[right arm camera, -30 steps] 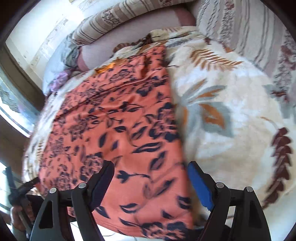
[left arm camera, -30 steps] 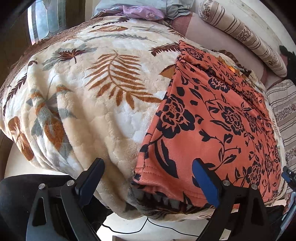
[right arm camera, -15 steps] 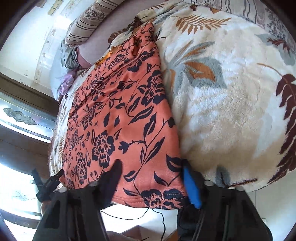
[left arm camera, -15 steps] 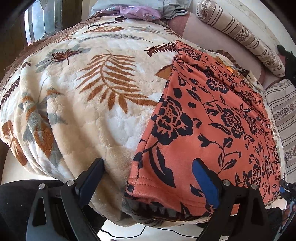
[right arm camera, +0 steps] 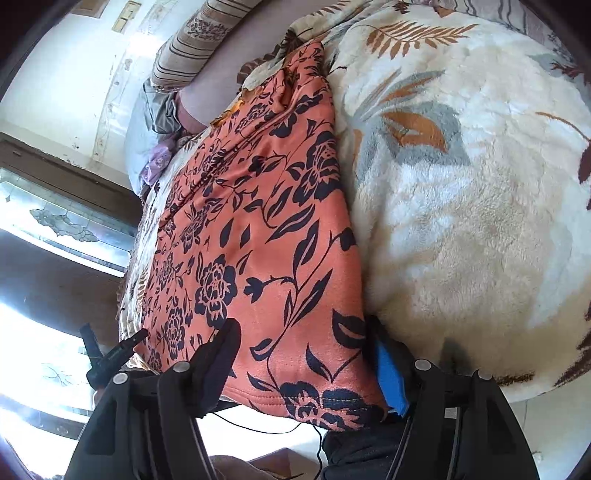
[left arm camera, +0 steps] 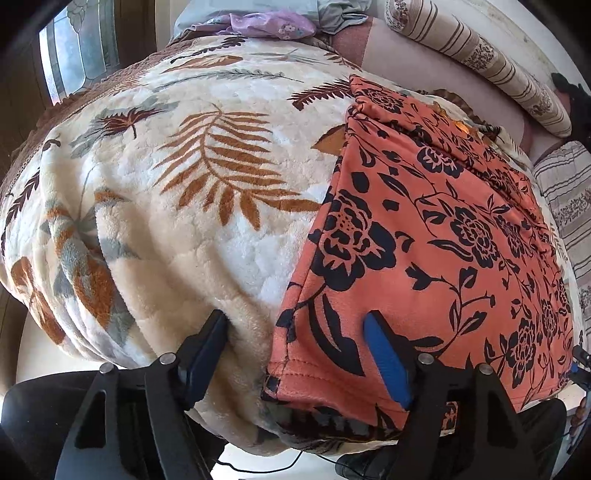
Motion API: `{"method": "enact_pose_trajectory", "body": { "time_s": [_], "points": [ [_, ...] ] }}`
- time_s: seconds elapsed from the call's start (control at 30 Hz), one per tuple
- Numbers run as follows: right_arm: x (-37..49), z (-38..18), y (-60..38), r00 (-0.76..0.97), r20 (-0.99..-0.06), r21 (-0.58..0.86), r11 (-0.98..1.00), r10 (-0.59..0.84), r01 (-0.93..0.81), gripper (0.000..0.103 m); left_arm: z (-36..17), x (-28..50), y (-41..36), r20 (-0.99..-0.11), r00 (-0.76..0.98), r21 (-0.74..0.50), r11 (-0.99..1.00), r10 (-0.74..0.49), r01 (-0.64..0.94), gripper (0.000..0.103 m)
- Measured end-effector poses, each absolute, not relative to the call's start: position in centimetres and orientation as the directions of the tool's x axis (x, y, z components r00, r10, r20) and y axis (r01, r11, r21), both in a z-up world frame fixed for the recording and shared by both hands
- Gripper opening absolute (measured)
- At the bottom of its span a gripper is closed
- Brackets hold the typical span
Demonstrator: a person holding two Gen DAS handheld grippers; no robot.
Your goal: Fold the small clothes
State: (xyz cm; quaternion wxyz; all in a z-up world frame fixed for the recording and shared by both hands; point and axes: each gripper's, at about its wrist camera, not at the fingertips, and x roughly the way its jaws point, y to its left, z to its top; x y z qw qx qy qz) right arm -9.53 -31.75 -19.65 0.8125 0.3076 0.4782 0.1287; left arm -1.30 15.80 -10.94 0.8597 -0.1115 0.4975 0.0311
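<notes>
An orange garment with black flowers [left arm camera: 436, 251] lies flat on a cream leaf-print blanket [left arm camera: 177, 192]. My left gripper [left arm camera: 295, 354] is open and straddles the garment's near left corner: one finger rests on the blanket, the blue-padded finger [left arm camera: 388, 365] on the cloth. In the right wrist view the same garment [right arm camera: 258, 229] runs away from me. My right gripper [right arm camera: 306, 362] is open around its near right corner, with the hem between the fingers.
A striped bolster [left arm camera: 480, 55] and a pile of grey and purple clothes [left arm camera: 266, 22] lie at the far end of the bed. A window [left arm camera: 74, 55] is at the left. A thin black cable [right arm camera: 266, 428] hangs below the bed edge.
Both grippers moved forward and down onto the garment's near hem. Their fingers now straddle the two near corners. The garment has not moved.
</notes>
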Motion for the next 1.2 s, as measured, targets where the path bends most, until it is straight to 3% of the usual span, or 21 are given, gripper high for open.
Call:
{"method": "enact_pose_trajectory", "body": {
  "time_s": [0.07,0.13,0.2,0.27,0.4,0.6,0.67,0.7,0.73,0.8,0.9,0.97,1.03,1.1,1.2],
  "points": [
    [-9.6,-19.7,-31.9,0.504,-0.730,0.581,0.807,0.462,0.103,0.042,-11.0,-1.4,15.8,-0.861,0.505,-0.162,0.973,-0.058,-0.163,0.076],
    [-9.9,-19.9,-32.4,0.502,-0.737,0.574,0.812,0.454,0.109,0.029,-11.1,-1.3,15.4,-0.860,0.506,-0.154,0.978,-0.061,-0.142,0.089],
    [-10.1,-20.1,-32.7,0.497,-0.736,0.581,0.806,0.460,0.114,0.022,-11.3,-1.1,14.6,-0.869,0.493,-0.111,0.988,-0.044,-0.108,0.092],
    [-10.3,-20.0,-32.6,0.493,-0.741,0.573,0.812,0.456,0.109,0.020,-11.3,-1.1,14.2,-0.870,0.492,-0.085,0.991,-0.022,-0.106,0.092],
    [-10.4,-19.9,-32.3,0.488,-0.751,0.557,0.824,0.446,0.103,0.021,-11.0,-1.0,14.9,-0.872,0.488,-0.114,0.985,-0.036,-0.132,0.081],
    [-10.7,-20.3,-32.8,0.489,-0.727,0.601,0.791,0.481,0.115,0.023,-11.1,-1.0,14.7,-0.875,0.483,-0.107,0.986,-0.034,-0.125,0.083],
    [-10.8,-20.1,-32.5,0.487,-0.733,0.590,0.801,0.475,0.106,0.014,-10.9,-1.0,14.6,-0.876,0.481,-0.097,0.988,-0.026,-0.123,0.076],
    [-10.9,-20.0,-32.3,0.486,-0.728,0.595,0.797,0.483,0.101,0.008,-10.7,-1.1,14.7,-0.871,0.490,-0.096,0.987,-0.022,-0.127,0.058],
    [-11.0,-19.8,-32.2,0.488,-0.718,0.608,0.788,0.496,0.093,0.007,-10.3,-1.1,14.9,-0.867,0.498,-0.099,0.987,-0.023,-0.126,0.032],
    [-11.4,-18.8,-32.0,0.516,-0.676,0.648,0.758,0.527,0.075,0.007,-9.4,-1.0,15.9,-0.866,0.499,-0.128,0.982,-0.043,-0.138,0.014],
    [-11.4,-16.8,-32.0,0.562,-0.598,0.706,0.708,0.572,0.031,0.007,-8.6,-1.0,17.7,-0.853,0.509,-0.228,0.959,-0.112,-0.171,0.014],
    [-10.9,-16.3,-31.9,0.576,-0.593,0.704,0.709,0.563,0.032,0.007,-9.1,-0.8,17.6,-0.864,0.490,-0.220,0.961,-0.112,-0.167,0.017],
    [-9.9,-17.8,-31.9,0.540,-0.653,0.673,0.734,0.532,0.090,0.011,-10.0,-0.6,17.3,-0.870,0.480,-0.214,0.962,-0.109,-0.169,0.042],
    [-9.4,-19.9,-32.2,0.502,-0.672,0.690,0.707,0.544,0.156,0.011,-10.2,-0.8,16.6,-0.856,0.502,-0.221,0.967,-0.128,-0.129,0.056],
    [-9.7,-21.1,-32.6,0.520,-0.648,0.716,0.678,0.557,0.165,0.012,-10.3,-0.9,15.2,-0.858,0.507,-0.142,0.987,-0.082,-0.081,0.060]
  ]
}}
